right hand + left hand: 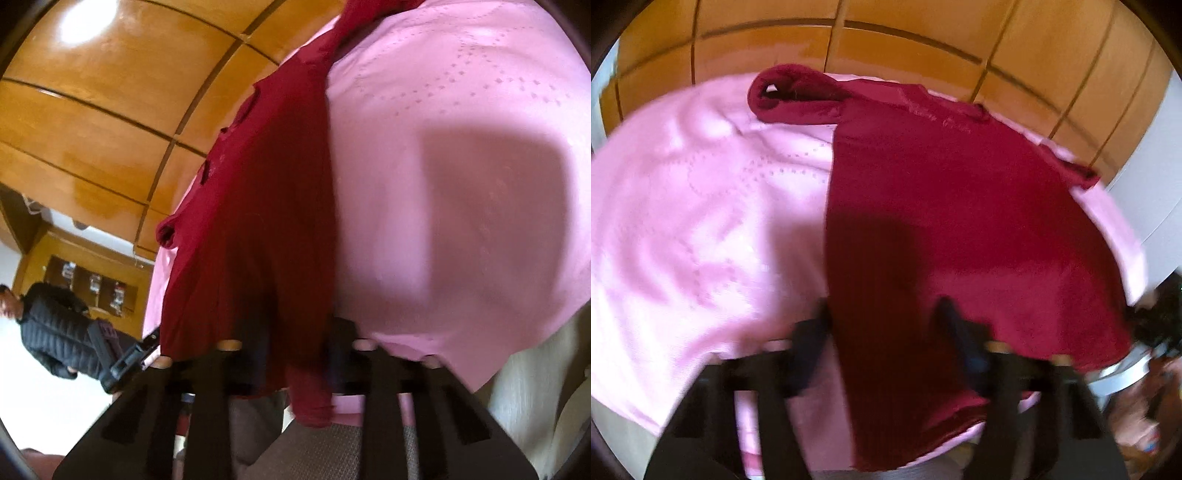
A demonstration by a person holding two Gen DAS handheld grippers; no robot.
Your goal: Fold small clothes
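- Left wrist view: a dark red garment lies spread over a pink cloth that covers the work surface. Its straight left edge runs down the middle of the picture.
- A rolled red sleeve sits at the far top edge, curled on the pink cloth.
- Beyond the cloth stands a wall of orange-brown wood panels with dark seams.
- The left gripper reaches in from below. Its two black fingers stand apart, one on either side of the garment's near strip. The near hem passes between them, but the frame is blurred and the fingers' contact with the fabric is unclear, so I cannot tell whether they are pinching it.
- Right wrist view: the same dark red garment runs as a long band from the top down to the gripper, with the pink cloth to its right.
- The right gripper has its black fingers spread, and the garment's lower end hangs down between them. Whether it is gripped cannot be told.
- At far left a person in a dark padded jacket stands before a wooden shelf, well apart from the cloth.
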